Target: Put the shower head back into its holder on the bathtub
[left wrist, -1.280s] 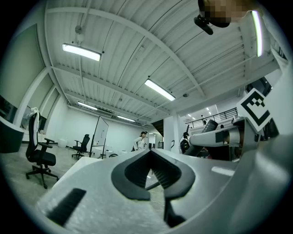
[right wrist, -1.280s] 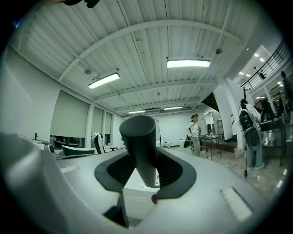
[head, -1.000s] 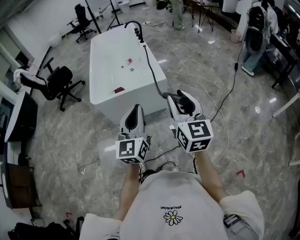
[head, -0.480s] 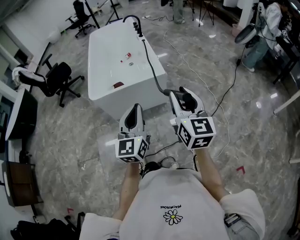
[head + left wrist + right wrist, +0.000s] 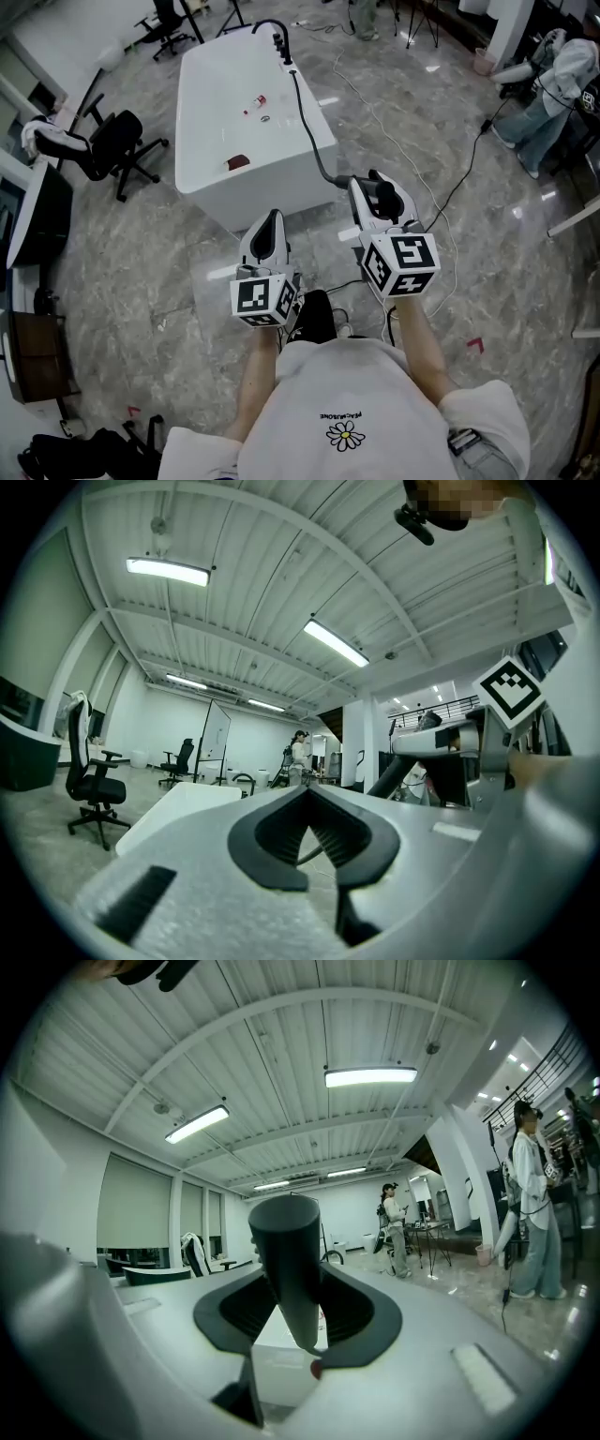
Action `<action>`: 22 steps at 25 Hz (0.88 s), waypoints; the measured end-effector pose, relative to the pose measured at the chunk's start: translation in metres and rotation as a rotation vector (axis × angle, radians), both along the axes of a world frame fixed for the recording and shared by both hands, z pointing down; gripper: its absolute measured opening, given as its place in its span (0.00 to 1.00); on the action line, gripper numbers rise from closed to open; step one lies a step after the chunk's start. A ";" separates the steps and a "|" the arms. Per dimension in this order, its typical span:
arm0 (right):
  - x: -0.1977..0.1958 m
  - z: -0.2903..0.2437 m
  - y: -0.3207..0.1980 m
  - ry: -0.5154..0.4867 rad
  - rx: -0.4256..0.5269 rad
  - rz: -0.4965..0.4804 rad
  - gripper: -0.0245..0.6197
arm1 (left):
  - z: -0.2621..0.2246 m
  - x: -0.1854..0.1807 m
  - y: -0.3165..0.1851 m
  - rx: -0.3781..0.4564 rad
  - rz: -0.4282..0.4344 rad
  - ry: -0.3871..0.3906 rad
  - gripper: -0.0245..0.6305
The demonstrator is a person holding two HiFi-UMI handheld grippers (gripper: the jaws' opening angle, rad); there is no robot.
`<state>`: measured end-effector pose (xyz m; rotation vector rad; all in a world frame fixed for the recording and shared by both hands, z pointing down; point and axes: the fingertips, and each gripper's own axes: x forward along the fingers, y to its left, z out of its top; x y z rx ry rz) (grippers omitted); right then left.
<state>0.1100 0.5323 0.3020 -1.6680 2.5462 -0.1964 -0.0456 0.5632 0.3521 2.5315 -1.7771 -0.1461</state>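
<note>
Grasps a dark shower head (image 5: pixel 286 1251) between the fingers of the right gripper (image 5: pixel 378 183), handle poking out past the fingertips. Trails a hose (image 5: pixel 314 150) from just ahead of those fingers to the bathtub (image 5: pixel 281 187), ahead of both sets of fingertips and apart from them. Holds the left gripper (image 5: pixel 307 794) clenched on nothing, beside and left of the right fingers. Tap (image 5: pixel 272 26) at the bathtub's far end, well beyond the fingers.

a black office chair (image 5: pixel 117 155) stands on the grey marble floor (image 5: pixel 141 281); a black cable (image 5: pixel 457 192) runs across it
</note>
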 end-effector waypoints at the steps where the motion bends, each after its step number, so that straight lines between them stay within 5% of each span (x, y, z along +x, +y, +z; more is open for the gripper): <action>1: -0.001 0.003 -0.007 0.001 -0.006 -0.001 0.25 | 0.004 -0.001 -0.007 -0.007 -0.003 0.004 0.04; 10: -0.018 0.012 -0.111 0.018 -0.018 -0.011 0.25 | 0.036 -0.007 -0.124 -0.061 0.023 0.037 0.04; 22: -0.089 -0.023 -0.335 0.049 -0.012 -0.005 0.25 | 0.057 -0.054 -0.348 -0.151 0.138 0.024 0.08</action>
